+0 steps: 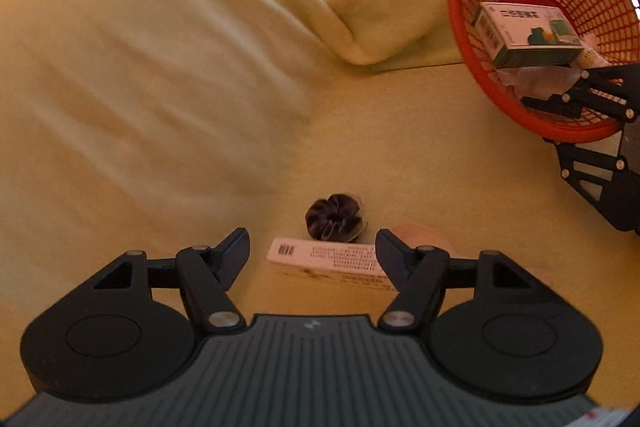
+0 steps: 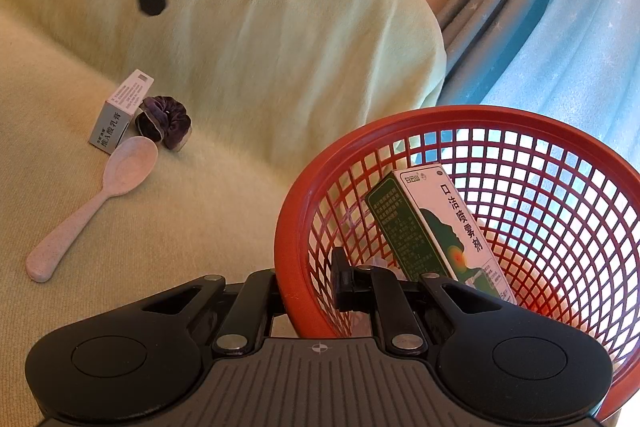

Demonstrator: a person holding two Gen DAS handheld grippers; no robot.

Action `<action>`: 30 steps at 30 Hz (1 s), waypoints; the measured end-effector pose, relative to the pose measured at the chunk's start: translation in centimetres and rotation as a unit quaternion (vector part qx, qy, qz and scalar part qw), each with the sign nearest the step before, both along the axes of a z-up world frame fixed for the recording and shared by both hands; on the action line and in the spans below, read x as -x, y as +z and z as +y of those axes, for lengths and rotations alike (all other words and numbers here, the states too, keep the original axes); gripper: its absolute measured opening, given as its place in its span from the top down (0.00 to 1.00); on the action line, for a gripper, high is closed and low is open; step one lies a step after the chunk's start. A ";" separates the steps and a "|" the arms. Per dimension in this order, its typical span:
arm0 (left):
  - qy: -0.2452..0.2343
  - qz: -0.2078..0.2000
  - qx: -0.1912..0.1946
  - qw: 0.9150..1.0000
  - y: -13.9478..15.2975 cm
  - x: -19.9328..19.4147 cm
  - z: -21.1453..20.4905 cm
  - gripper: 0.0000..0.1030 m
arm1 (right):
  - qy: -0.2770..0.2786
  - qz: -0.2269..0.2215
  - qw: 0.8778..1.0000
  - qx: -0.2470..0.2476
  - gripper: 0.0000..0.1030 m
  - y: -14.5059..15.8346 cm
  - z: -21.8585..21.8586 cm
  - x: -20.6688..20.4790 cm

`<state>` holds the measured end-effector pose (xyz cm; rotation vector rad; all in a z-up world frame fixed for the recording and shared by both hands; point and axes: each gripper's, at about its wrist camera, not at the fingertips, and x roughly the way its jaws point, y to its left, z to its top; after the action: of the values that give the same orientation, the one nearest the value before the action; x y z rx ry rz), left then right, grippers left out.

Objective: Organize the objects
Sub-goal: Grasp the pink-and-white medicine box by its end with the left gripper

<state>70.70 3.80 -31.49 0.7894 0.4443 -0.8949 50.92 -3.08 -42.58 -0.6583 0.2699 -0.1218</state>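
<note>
Red plastic mesh basket (image 1: 516, 99) sits tipped at the upper right of the left wrist view, presumably so things drop in easily; the left hand-held gripper (image 1: 312, 251), fingers apart and empty, points at the white box (image 1: 324, 257) and dark scrunchie (image 1: 334, 223) at lower centre. In the right wrist view, the right hand-held gripper (image 2: 310, 287) is clamped on the basket's rim at lower centre, a green box (image 2: 436, 227) inside. A pink spoon (image 2: 96, 203) lies mid-left on the yellow-green sofa cushion (image 2: 200, 219); blue curtains (image 2: 560, 39) hang upper right.

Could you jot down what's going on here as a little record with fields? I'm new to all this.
surface: yellow-green sofa cushion
basket: red mesh basket, tilted, rim clamped by right gripper
in basket: green and white box
still out: small white box, dark scrunchie, pink spoon
left gripper: jaws open above the small white box, holding nothing
</note>
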 end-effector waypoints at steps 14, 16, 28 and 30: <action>0.187 0.219 0.095 0.953 -5.6 -6.3 -2.5 0.42 | 0.000 0.003 1.000 0.005 0.92 -0.1 -0.2 0.3; 0.199 0.226 0.085 0.950 -6.2 -6.8 -2.8 0.45 | 0.000 0.004 1.000 0.005 0.92 0.0 -0.2 0.4; 0.142 0.156 -0.062 0.976 -4.9 -5.6 1.0 0.79 | 0.000 0.003 1.000 0.003 0.92 0.1 -0.3 0.4; 0.113 0.122 -0.095 0.982 -4.5 -3.9 1.9 0.79 | 0.000 0.003 1.000 0.002 0.92 0.1 -0.4 0.4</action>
<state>74.63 5.67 -35.95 0.7867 0.8289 -0.7468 50.53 -3.43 -42.49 -0.6637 0.2763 -0.1199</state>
